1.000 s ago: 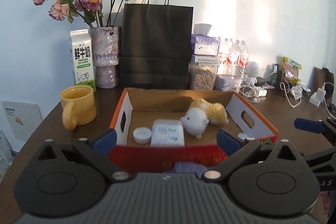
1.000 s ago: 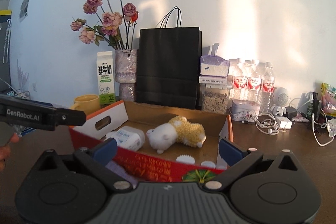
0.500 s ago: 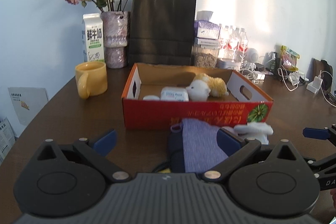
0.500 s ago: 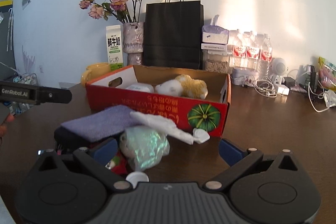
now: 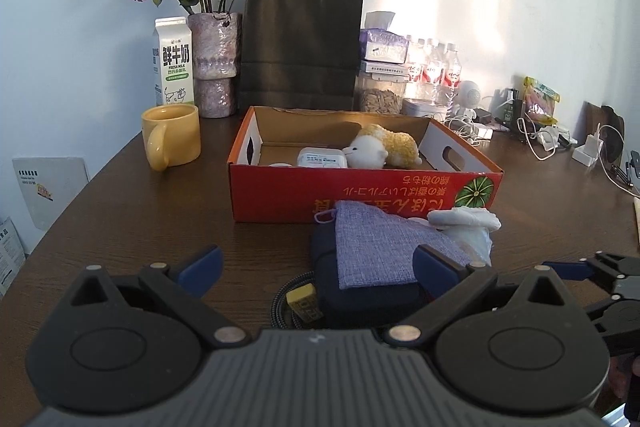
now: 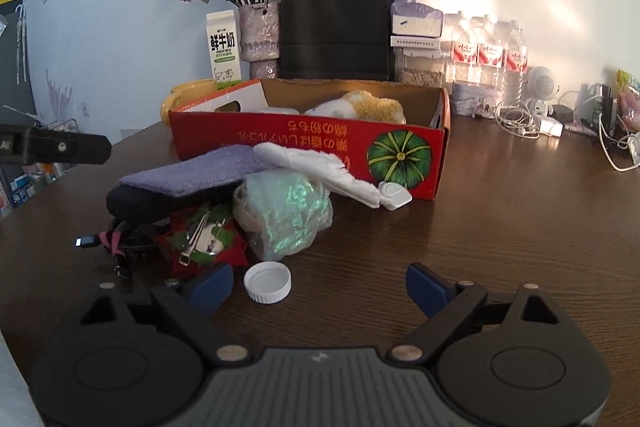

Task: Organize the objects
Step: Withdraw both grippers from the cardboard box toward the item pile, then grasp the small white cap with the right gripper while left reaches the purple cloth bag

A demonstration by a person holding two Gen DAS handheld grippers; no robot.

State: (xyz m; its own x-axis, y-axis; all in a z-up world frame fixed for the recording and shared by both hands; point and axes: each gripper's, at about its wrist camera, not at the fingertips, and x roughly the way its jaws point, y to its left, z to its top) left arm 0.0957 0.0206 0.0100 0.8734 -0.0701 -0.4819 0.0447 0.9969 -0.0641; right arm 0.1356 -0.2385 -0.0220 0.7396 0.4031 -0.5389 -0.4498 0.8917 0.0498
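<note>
Dark brown wooden table (image 5: 132,227): bears all items listed

Red cardboard tray box with a printed pumpkin and white handle-slot ends (image 5: 360,193): mid-table, open top. Contents: white-and-yellow plush animal (image 5: 380,149) lying on its side; white rectangular plastic case (image 5: 320,159) just left of the plush; small white cap, only its edge visible over the box wall

Loose pile in front of the box, outside it:
- lavender woven fabric pouch (image 5: 380,251), draped over a dark navy zip case (image 6: 136,201)
- white crumpled glove-like cloth (image 6: 316,167), resting on the pouch and on an iridescent clear plastic bag (image 6: 284,219)
- red-and-green felt badge with metal clip (image 6: 204,243), beside a coiled black braided cable (image 5: 286,303)
- white round plastic bottle cap (image 6: 267,282), open side up, on the table nearest the right gripper

Left gripper (image 5: 316,261): blue-padded fingers wide apart, nothing clamped; the navy case and pouch lie beyond and between the tips

Right gripper (image 6: 318,285): jaws closing, fingers spread wide; the white cap sits between them, nearer the left pad, whether touching it I cannot tell

Background, along the wall: yellow ceramic mug (image 5: 172,137), milk carton (image 5: 173,61), vase of dried pink roses (image 5: 212,63), black paper bag (image 5: 300,43), water bottles (image 6: 488,47), chargers and cables
</note>
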